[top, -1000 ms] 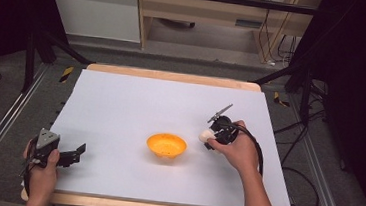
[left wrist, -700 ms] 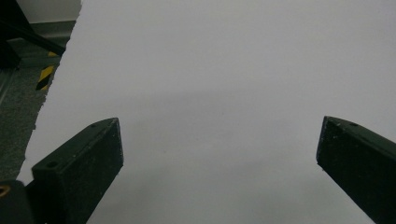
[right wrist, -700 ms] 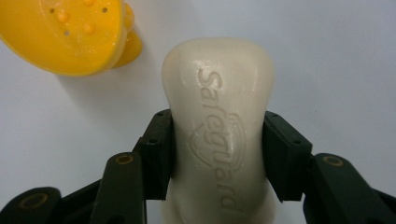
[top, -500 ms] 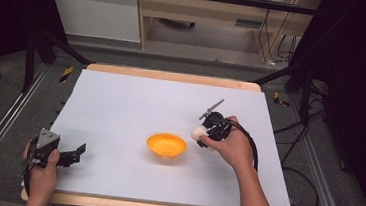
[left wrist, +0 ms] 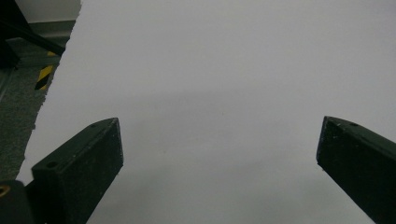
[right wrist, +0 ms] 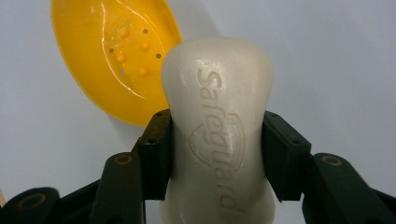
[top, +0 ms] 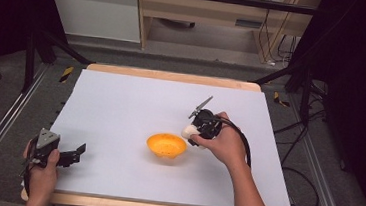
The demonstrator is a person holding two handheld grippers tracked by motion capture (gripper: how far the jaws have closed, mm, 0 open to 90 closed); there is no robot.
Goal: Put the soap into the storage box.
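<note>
Right claw [top: 194,129], clamped on soap [right wrist: 218,121], has closed in on dish [top: 166,145] just ahead-left; likely drop next. Left claw [left wrist: 219,154] apart, idle.

Soap bar [right wrist: 218,126] was cream-white, with pressed "Safeguard" letters in same colour. Soap dish [top: 166,145] beside soap bar was orange-yellow, with small holes and bumps inside. Table cover [top: 135,114] under soap dish was plain white. Gripper jaws were black.
</note>
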